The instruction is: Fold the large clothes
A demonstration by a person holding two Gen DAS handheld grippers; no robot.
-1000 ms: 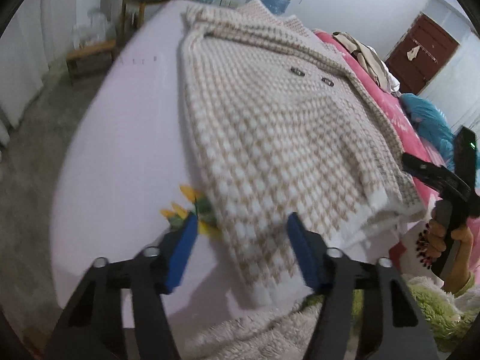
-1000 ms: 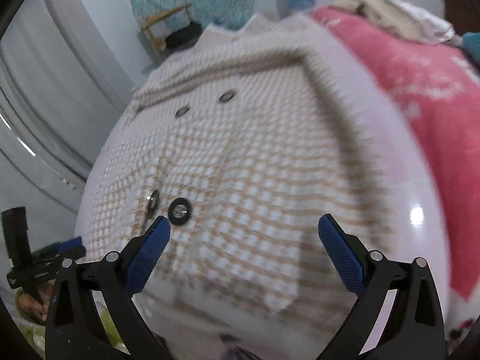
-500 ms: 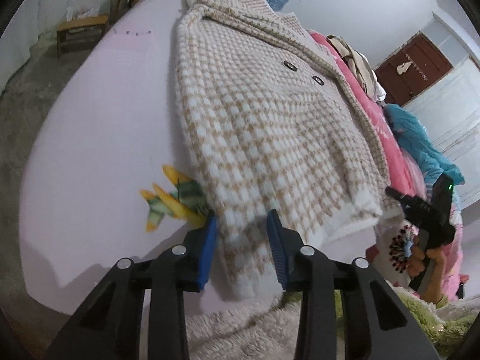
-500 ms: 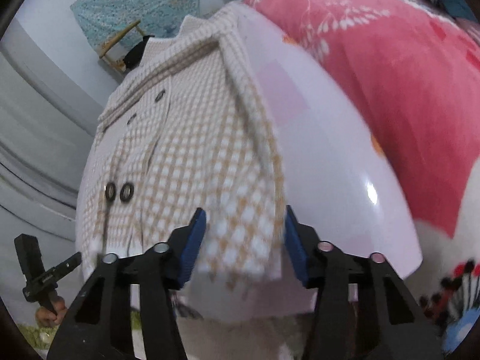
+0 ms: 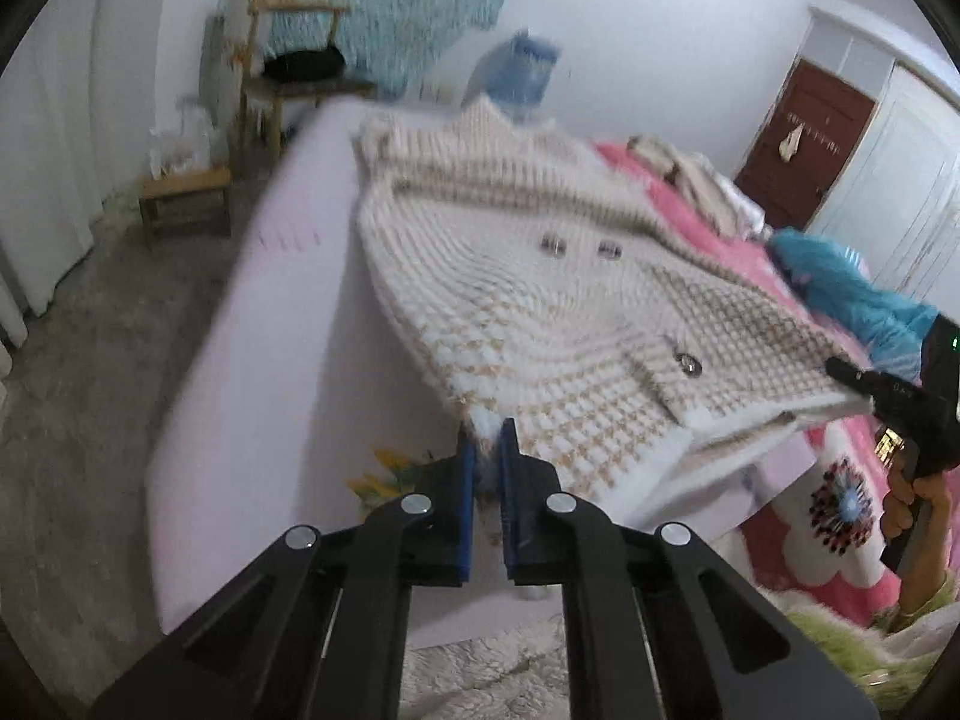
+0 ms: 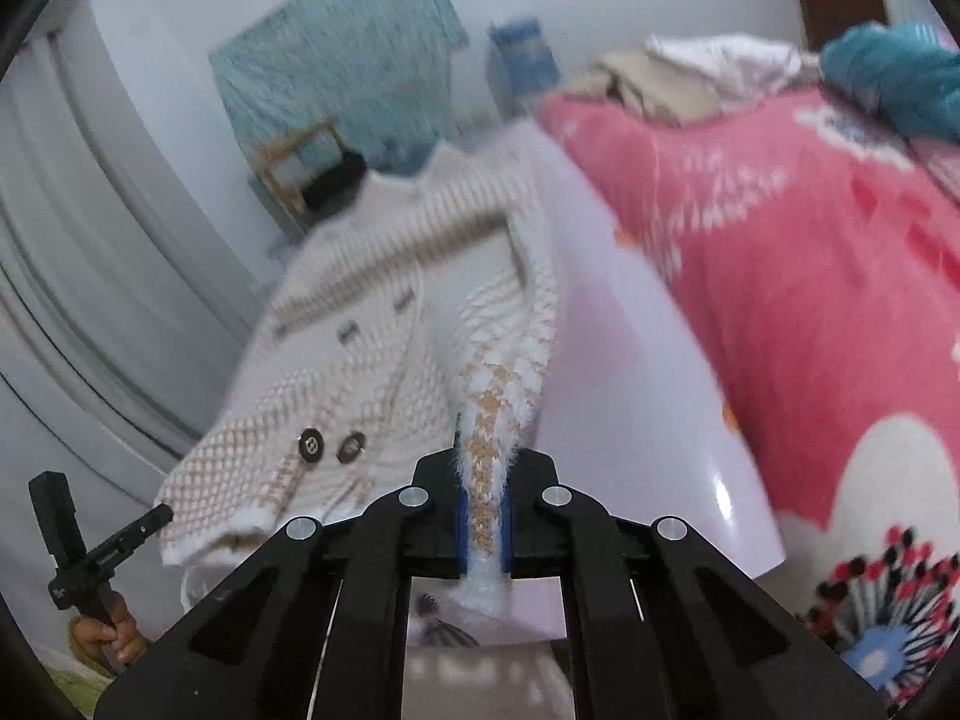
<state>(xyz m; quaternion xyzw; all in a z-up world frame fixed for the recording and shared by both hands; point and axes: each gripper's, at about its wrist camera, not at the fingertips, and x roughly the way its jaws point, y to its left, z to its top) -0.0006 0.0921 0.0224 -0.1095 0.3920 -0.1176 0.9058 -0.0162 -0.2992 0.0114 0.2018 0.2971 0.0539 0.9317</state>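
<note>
A beige and white checked knit cardigan point(image 5: 540, 300) with dark buttons lies along a pale lilac table point(image 5: 270, 330); its near hem is lifted off the table. My left gripper point(image 5: 485, 450) is shut on the hem's left corner. My right gripper point(image 6: 483, 480) is shut on the hem's right corner, with white trim hanging out below the pads. The cardigan point(image 6: 372, 348) stretches between both grippers. The right gripper shows in the left wrist view point(image 5: 864, 384), and the left gripper shows in the right wrist view point(image 6: 159, 519).
A bed with a pink floral blanket point(image 6: 810, 300) runs along the table's right side, with piled clothes point(image 5: 690, 180) and a blue garment point(image 5: 852, 294) on it. A wooden chair point(image 5: 288, 60) and stool point(image 5: 180, 198) stand far left. A yellow-green print point(image 5: 390, 474) marks the table near my left gripper.
Both grippers have closed on the cardigan's hem corners and lifted the hem off the table. A second ago both were open over the hem.
</note>
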